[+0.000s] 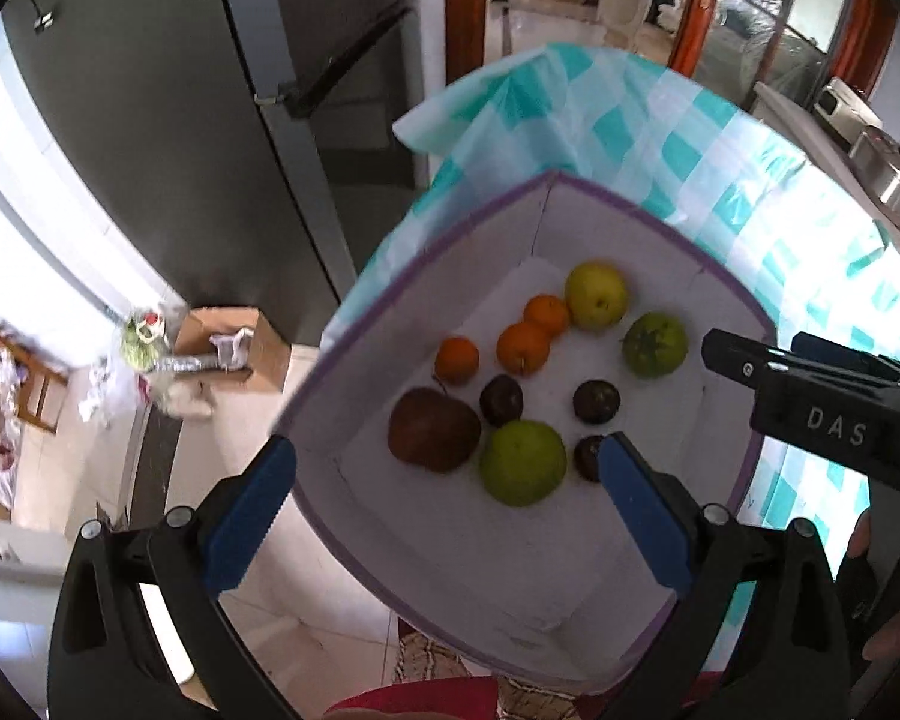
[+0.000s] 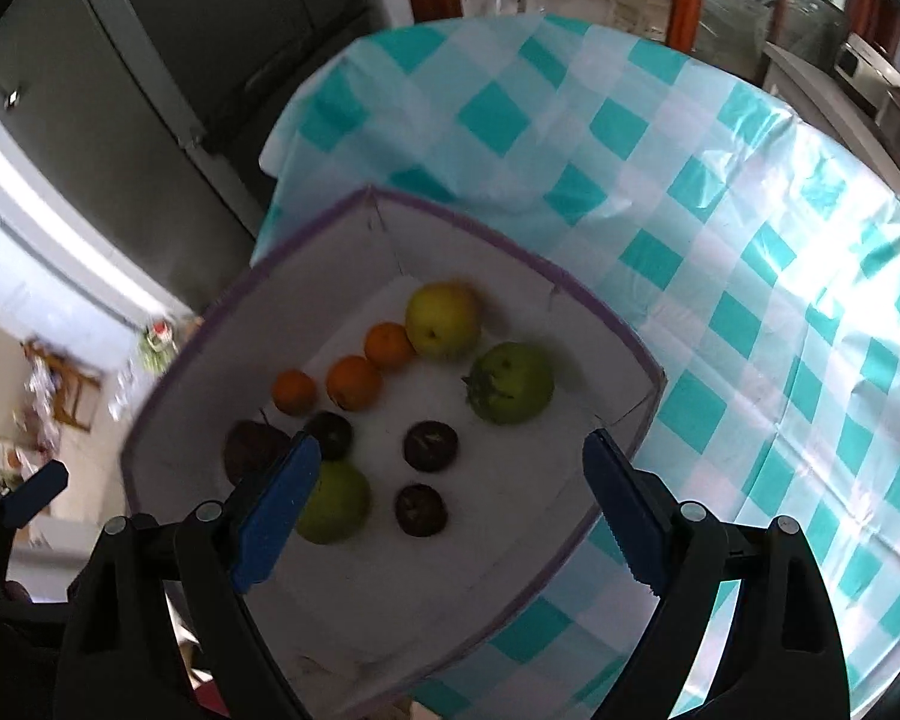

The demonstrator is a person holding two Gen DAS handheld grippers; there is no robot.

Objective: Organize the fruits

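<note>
A white box with a purple rim (image 1: 426, 252) (image 2: 486, 240) sits on the table's left edge and holds loose fruit. Inside lie a red apple (image 1: 432, 429), three oranges (image 1: 522, 348) (image 2: 354, 382), a yellow apple (image 1: 596, 294) (image 2: 442, 319), two green fruits (image 1: 522, 462) (image 2: 513, 383) and three dark round fruits (image 1: 596, 401) (image 2: 431, 445). My left gripper (image 1: 444, 468) is open and empty above the box's near side. My right gripper (image 2: 450, 468) is open and empty above the box; its body shows in the left wrist view (image 1: 822, 396).
The table wears a teal and white checked cloth (image 2: 720, 276) that stretches to the right of the box. A dark fridge (image 1: 210, 120) stands at the left. A cardboard box (image 1: 228, 342) and clutter lie on the tiled floor below.
</note>
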